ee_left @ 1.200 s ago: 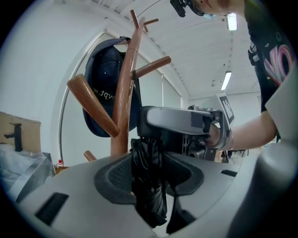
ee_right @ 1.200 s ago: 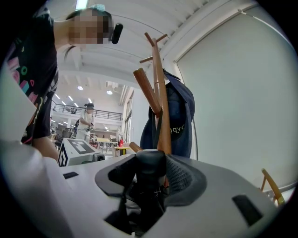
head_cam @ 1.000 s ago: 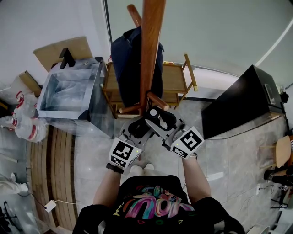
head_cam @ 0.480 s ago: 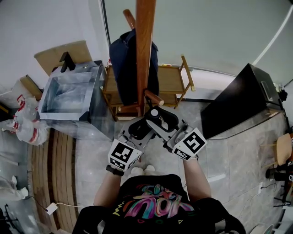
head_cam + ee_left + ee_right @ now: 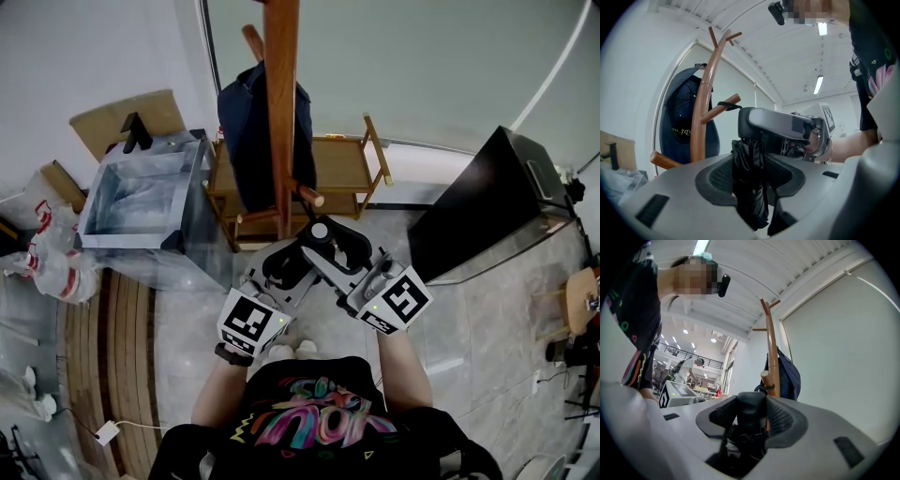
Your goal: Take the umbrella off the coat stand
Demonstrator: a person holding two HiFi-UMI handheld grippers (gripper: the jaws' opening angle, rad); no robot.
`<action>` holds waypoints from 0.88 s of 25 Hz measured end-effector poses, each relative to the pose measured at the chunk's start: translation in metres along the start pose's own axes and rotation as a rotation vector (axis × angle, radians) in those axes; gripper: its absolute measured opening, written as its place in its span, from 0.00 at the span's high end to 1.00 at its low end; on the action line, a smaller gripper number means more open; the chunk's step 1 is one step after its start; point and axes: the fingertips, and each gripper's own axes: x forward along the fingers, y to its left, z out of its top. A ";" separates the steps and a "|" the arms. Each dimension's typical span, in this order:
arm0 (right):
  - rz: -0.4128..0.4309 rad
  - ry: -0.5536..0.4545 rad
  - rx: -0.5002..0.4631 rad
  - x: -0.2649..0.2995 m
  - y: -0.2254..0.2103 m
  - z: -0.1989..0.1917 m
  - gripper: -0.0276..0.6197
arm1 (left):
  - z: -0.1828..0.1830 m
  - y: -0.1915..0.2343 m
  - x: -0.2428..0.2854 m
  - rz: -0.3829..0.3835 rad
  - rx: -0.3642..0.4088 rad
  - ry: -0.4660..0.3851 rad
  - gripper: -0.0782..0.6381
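Observation:
A folded black umbrella is held between both grippers, just in front of the wooden coat stand. My left gripper is shut on its bundled black canopy. My right gripper is shut on the handle end. The umbrella's thin strap is still looped over a slanted peg of the stand. In the right gripper view the same strap wraps the peg. A navy bag hangs on the stand's far side.
A low wooden rack stands behind the stand's foot. A plastic-wrapped metal box sits to the left, with cardboard and white bags beyond it. A black cabinet is at the right. A person works in the background.
Both grippers have risen together with the umbrella, and now sit a little farther out from the peg's tip. Neither grip has changed.

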 end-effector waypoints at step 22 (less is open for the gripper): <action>-0.101 -0.006 0.009 -0.080 0.024 0.018 0.63 | 0.006 -0.086 0.002 -0.152 -0.016 -0.005 0.63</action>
